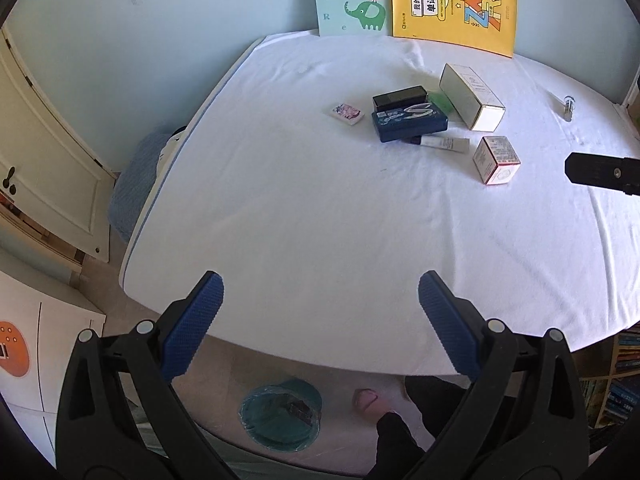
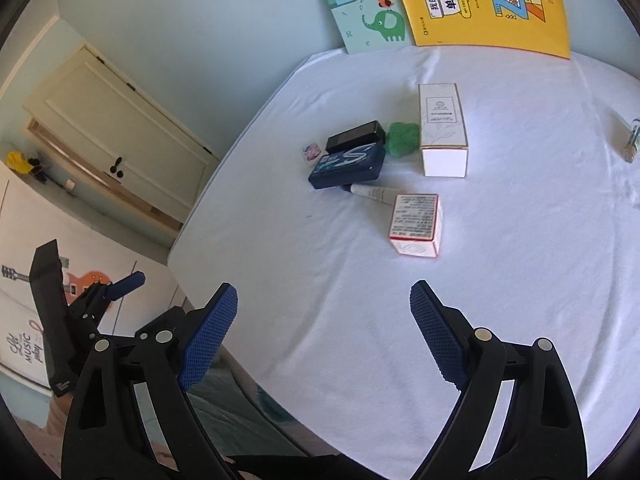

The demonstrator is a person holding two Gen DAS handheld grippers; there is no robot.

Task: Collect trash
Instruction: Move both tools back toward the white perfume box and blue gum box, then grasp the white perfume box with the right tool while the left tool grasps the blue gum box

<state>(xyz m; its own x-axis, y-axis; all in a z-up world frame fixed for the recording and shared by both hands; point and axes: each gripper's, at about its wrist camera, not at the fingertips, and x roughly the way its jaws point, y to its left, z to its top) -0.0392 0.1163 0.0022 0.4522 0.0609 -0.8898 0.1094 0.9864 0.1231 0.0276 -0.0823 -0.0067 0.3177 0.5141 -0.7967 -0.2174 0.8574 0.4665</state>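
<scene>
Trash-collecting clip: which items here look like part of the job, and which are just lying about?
Likely job: small red-white box, tall white box, tube, green wad, bin, left gripper and right gripper.
Likely bystanders: yellow book, elephant book, blue case.

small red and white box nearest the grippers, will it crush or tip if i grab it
The small red and white box looks like thin printed card, so it is probably light and may dent under a hard squeeze. It lies flat on the white sheet, so tipping seems unlikely; a push would probably slide it.
</scene>
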